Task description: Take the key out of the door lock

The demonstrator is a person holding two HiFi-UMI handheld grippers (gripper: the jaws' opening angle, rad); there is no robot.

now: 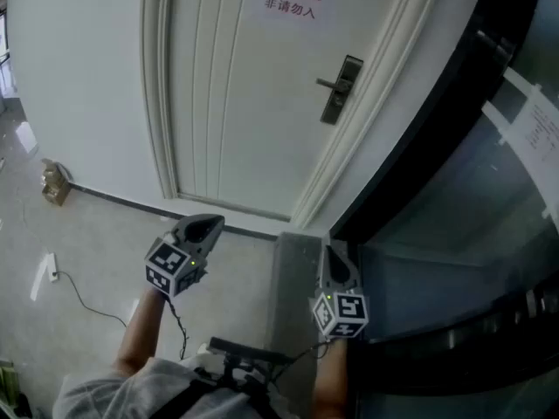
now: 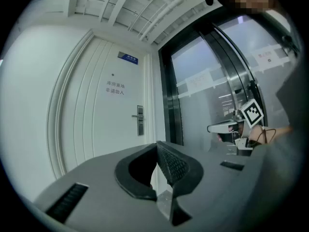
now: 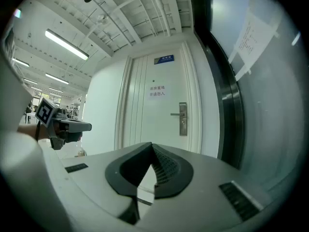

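Key itself is not showing at this range. The door lock (image 1: 341, 90), where it should be sitting, is lying well ahead of both claws on the white door (image 1: 236, 103). The left claw (image 1: 208, 225) and right claw (image 1: 337, 253) are pointing level toward it, each with its jaws pressed together and nothing between them. Closed jaws arriving at the lock would likely be knocking the key or the lever handle (image 1: 327, 83) rather than taking hold, so one claw is needing to open first. A skewed pull could be jamming the key. Whether a key is actually sitting in the cylinder is too small to tell.
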